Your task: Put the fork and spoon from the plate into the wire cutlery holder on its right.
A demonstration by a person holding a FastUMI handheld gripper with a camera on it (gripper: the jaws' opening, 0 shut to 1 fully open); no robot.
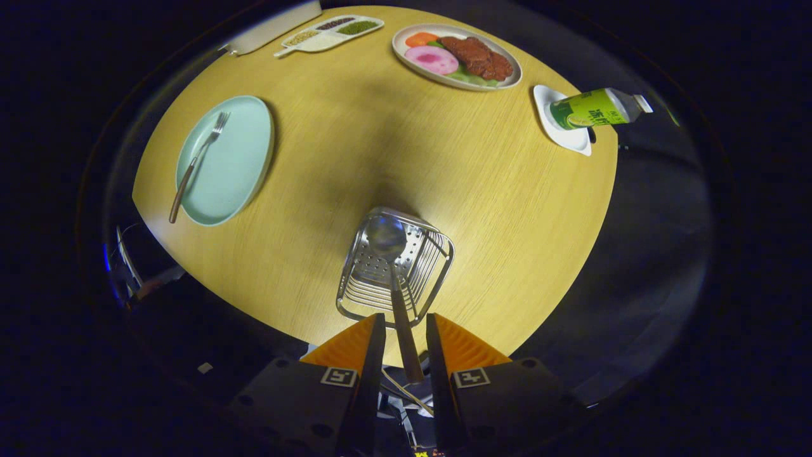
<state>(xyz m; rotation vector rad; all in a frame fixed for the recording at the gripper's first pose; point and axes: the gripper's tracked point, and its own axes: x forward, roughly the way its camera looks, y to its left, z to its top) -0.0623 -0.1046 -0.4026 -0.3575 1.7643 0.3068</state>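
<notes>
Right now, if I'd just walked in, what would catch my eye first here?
Probably the spoon, its bowl inside the wire cutlery holder just ahead of the gripper, its handle running back between the two parted orange fingers. Next, the fork lying on the pale green plate left of the holder. Beyond, a plate of food brightens the table's far side.
</notes>
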